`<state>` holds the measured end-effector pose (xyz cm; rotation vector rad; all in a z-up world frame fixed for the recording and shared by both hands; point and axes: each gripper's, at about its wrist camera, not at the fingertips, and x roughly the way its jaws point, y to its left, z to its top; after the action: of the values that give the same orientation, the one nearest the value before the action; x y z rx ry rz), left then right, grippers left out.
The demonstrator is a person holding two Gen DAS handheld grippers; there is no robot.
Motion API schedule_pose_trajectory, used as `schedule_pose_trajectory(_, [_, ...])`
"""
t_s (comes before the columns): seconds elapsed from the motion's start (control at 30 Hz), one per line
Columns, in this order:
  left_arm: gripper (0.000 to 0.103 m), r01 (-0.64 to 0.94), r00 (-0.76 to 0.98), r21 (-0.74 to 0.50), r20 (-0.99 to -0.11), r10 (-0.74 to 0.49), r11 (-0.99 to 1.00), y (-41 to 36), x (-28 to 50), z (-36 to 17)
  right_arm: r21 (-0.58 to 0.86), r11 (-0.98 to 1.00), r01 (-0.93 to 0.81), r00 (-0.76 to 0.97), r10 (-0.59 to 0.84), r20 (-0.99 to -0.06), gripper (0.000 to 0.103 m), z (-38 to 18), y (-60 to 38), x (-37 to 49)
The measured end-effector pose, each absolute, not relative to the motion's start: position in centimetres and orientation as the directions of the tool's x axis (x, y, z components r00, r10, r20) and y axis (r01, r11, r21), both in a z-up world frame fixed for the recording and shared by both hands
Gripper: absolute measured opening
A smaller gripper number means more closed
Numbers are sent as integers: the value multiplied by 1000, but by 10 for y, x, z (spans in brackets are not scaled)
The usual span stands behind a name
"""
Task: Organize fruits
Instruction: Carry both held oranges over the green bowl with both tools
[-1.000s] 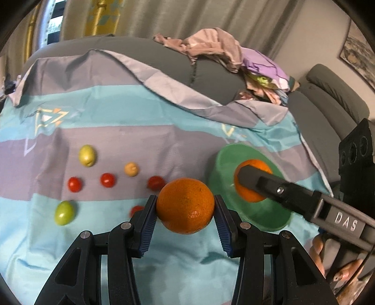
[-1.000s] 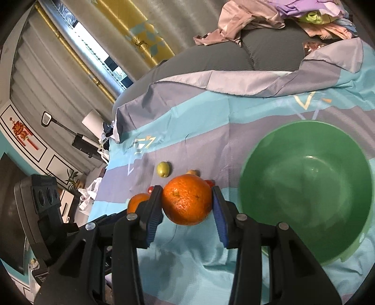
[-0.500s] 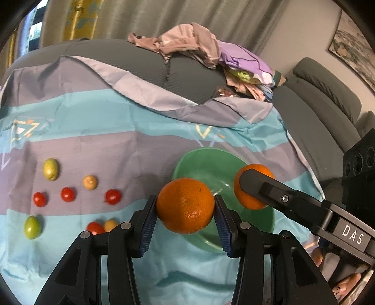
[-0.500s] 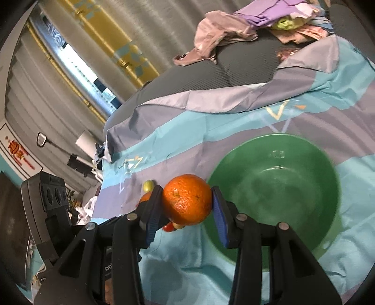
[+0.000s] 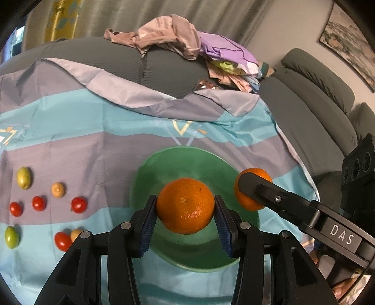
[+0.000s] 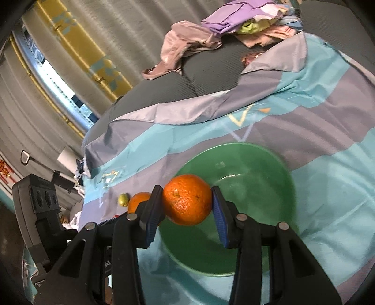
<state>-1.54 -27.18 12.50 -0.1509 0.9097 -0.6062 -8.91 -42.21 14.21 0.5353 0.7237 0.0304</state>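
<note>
A large grey ribbed-fabric sofa [image 5: 98, 63] fills the room beyond the hand-held gripper, with a crumpled heap of pink and purple clothes [image 5: 187, 44] on its back cushion and a striped blue-and-lilac sheet [image 5: 70, 131] spread over the seat. Behind hang pale grey pleated curtains [image 5: 131, 16] with a yellow patterned panel [image 6: 77, 42] beside a bright window strip [image 6: 58, 86]. To the right, a framed landscape painting [image 5: 346, 40] hangs on a pale wall.

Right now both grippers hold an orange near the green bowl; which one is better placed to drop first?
Left, probably. The left gripper holds its orange over the middle of the green bowl. The right gripper's orange hangs nearer the bowl's rim, though likely droppable too.
</note>
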Motion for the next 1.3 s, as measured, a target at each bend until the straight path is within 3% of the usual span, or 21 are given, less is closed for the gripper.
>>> schedule_pose_trajectory(1.3, [48, 494, 350, -362, -750, -562, 791, -327, -10, 88, 431, 843, 323, 678, 112, -727, 43, 111, -475, -79])
